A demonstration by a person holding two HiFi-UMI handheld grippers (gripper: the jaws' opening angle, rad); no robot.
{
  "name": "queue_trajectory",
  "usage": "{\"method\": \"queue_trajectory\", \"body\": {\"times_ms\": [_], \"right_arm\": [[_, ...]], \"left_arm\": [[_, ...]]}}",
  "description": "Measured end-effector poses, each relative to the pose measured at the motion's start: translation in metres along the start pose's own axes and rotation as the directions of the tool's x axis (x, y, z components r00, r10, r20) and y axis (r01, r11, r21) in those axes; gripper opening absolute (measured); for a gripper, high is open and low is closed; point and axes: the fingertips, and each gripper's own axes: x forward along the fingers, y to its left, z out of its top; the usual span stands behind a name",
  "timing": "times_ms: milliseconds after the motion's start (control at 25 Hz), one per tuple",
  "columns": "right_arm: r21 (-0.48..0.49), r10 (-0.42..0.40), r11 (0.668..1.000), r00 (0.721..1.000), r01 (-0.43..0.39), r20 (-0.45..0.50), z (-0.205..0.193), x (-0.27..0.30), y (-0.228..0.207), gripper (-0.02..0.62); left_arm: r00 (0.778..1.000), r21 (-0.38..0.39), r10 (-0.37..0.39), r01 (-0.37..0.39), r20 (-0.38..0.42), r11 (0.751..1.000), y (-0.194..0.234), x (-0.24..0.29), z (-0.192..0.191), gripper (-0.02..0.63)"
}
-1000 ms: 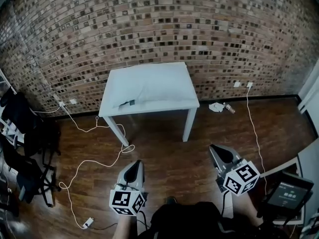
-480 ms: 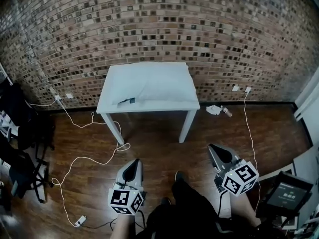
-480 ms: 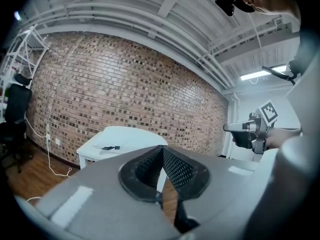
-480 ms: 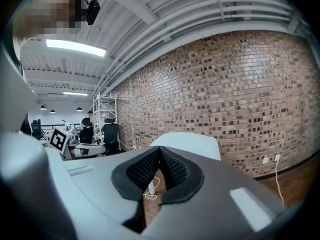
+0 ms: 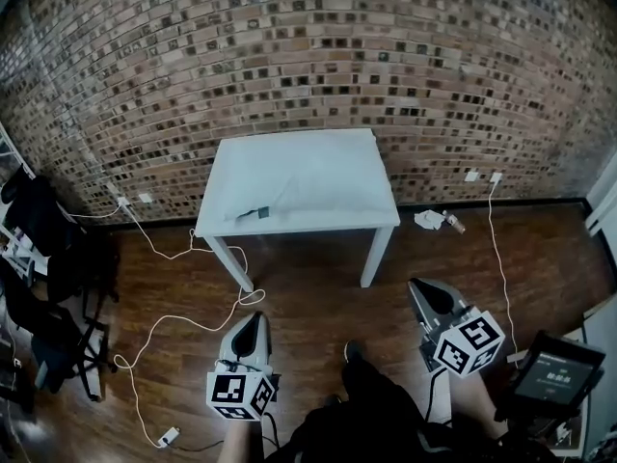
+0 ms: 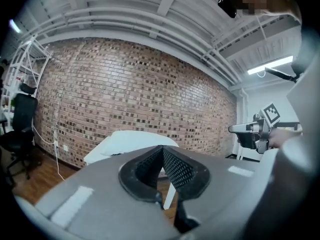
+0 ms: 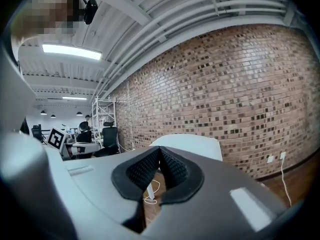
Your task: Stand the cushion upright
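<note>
My left hand-held gripper (image 5: 254,318) was pressed together and empty, well short of the table (image 5: 229,177). The white cushion (image 5: 328,177) lay flat on the table's right half, near its front edge. My right hand-held gripper (image 5: 415,285) was pressed together too, also empty.

1. This looks like an open office or lab: a brick wall (image 5: 308,56), a wooden floor (image 5: 318,307), bare ceiling pipes (image 6: 150,26) and strip lights (image 7: 70,51).
2. Office chairs (image 7: 109,135), a metal rack (image 7: 102,109) and loose cables (image 5: 249,297) are around.

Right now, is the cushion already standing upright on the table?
No, the white cushion lies flat on the white table.
</note>
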Motion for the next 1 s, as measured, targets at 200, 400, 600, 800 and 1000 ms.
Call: {"method": "queue_trajectory", "body": {"times_ms": [200, 400, 600, 800, 1000], "right_arm": [[0.003, 0.027, 1.000, 1.000, -0.027, 0.006, 0.009, 0.034, -0.028, 0.006], [-0.021, 0.046, 0.999, 0.999, -0.046, 0.016, 0.024, 0.067, -0.055, 0.006], [-0.021, 0.069, 0.997, 0.997, -0.068, 0.026, 0.030, 0.094, -0.087, 0.006], [-0.004, 0.059, 0.998, 0.998, -0.059, 0.002, 0.028, 0.116, -0.124, 0.006], [0.002, 0.060, 0.998, 0.998, -0.060, 0.017, 0.045, 0.135, -0.158, 0.006]], "left_arm": [[1.000, -0.016, 0.028, -0.028, 0.002, 0.999, 0.009, 0.037, 0.008, 0.000], [1.000, 0.008, 0.013, -0.013, -0.009, 1.000, 0.008, 0.082, 0.021, 0.000], [0.998, 0.002, 0.056, -0.056, -0.019, 0.998, 0.016, 0.127, 0.027, 0.000], [0.997, 0.013, 0.069, -0.069, -0.034, 0.998, 0.020, 0.170, 0.032, 0.000], [0.994, 0.027, 0.090, -0.088, -0.056, 0.996, 0.017, 0.211, 0.039, 0.000]]}}
